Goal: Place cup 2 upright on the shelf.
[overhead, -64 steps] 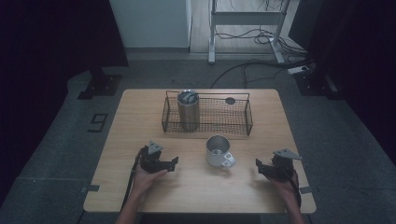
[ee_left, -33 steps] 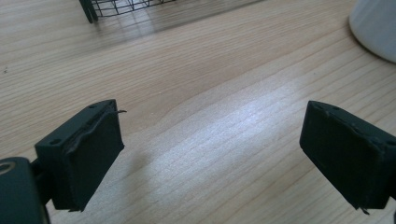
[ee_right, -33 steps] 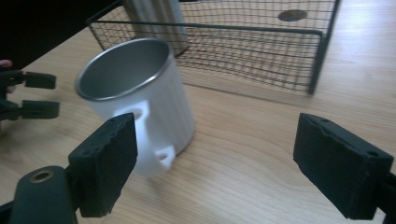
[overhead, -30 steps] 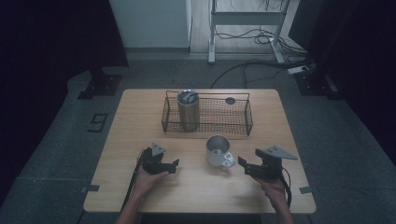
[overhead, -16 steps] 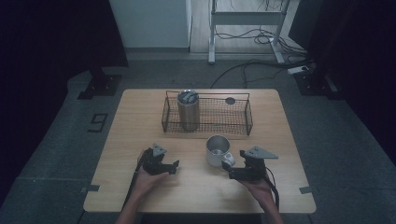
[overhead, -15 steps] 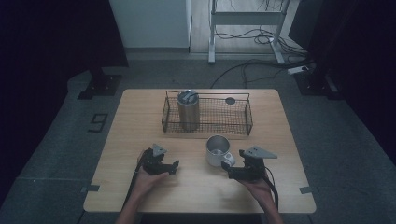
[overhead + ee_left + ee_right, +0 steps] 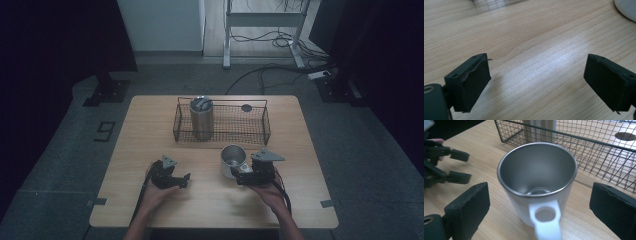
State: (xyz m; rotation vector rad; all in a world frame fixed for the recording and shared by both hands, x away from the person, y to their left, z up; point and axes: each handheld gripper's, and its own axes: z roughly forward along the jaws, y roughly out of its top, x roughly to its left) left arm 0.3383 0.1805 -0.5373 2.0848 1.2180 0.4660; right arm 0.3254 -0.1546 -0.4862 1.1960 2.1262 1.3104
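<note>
A white mug (image 7: 233, 159) with a steel inside stands upright on the wooden table (image 7: 150, 130), its handle (image 7: 545, 220) turned toward my right gripper. My right gripper (image 7: 242, 174) sits just right of the mug. Its jaws have just been opening and now stand wide on either side of the mug (image 7: 536, 170) without touching it, so the right gripper (image 7: 539, 197) is open. My left gripper (image 7: 184, 179) rests low over bare wood at the front left. It (image 7: 536, 80) is open and empty, its jaws slightly narrower than a second ago.
A black wire basket (image 7: 260, 127) stands behind the mug with a steel tumbler (image 7: 201, 116) upright at its left end and a dark round disc (image 7: 246, 107) near its back. In the right gripper view the basket (image 7: 599, 152) is close behind the mug, and the left gripper (image 7: 446, 165) is farther left.
My right gripper has slid left along the table up to the mug and its jaws have opened. The left gripper has stayed where it was.
</note>
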